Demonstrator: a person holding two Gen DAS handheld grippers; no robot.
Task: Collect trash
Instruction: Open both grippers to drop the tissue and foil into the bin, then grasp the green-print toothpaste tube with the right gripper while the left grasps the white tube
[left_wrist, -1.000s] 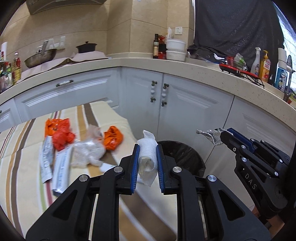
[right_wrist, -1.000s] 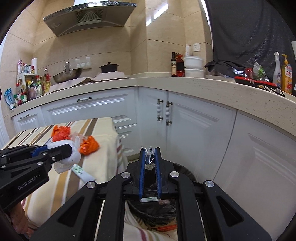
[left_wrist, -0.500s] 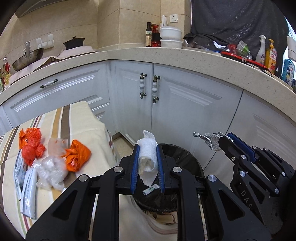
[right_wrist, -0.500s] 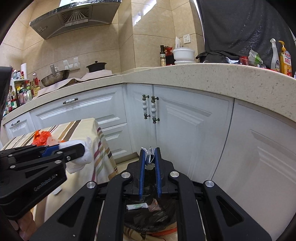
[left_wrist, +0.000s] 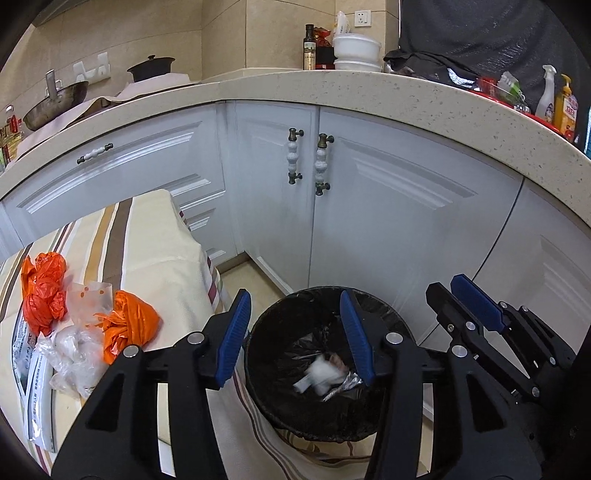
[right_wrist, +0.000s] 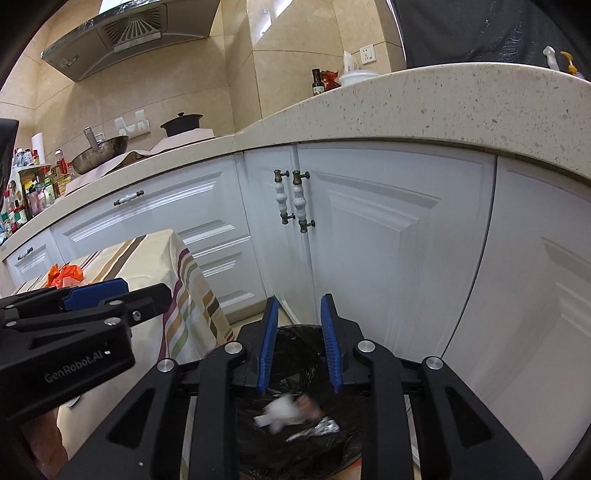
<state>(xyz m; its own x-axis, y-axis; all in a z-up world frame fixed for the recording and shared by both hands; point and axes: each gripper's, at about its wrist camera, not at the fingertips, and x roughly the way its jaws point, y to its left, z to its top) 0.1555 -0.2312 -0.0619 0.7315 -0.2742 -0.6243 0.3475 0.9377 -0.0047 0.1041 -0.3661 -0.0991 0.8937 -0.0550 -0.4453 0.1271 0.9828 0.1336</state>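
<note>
Left cam: my left fingers (left_wrist: 297, 332) are spreading apart w/ nothing between them, right over the black bin (left_wrist: 325, 369). White tissue wad (left_wrist: 321, 373) and a foil scrap (left_wrist: 343, 386) sit blurred inside the bin. More trash on the striped worktop (left_wrist: 140, 236) to the left: orange bags (left_wrist: 125, 325), clear plastic (left_wrist: 70, 350), white packets (left_wrist: 35, 402).

Right cam: my right fingers (right_wrist: 299, 343) are parting too, gap still narrow, nothing in them, above the same bin w/ tissue wad and foil scrap below.
</note>
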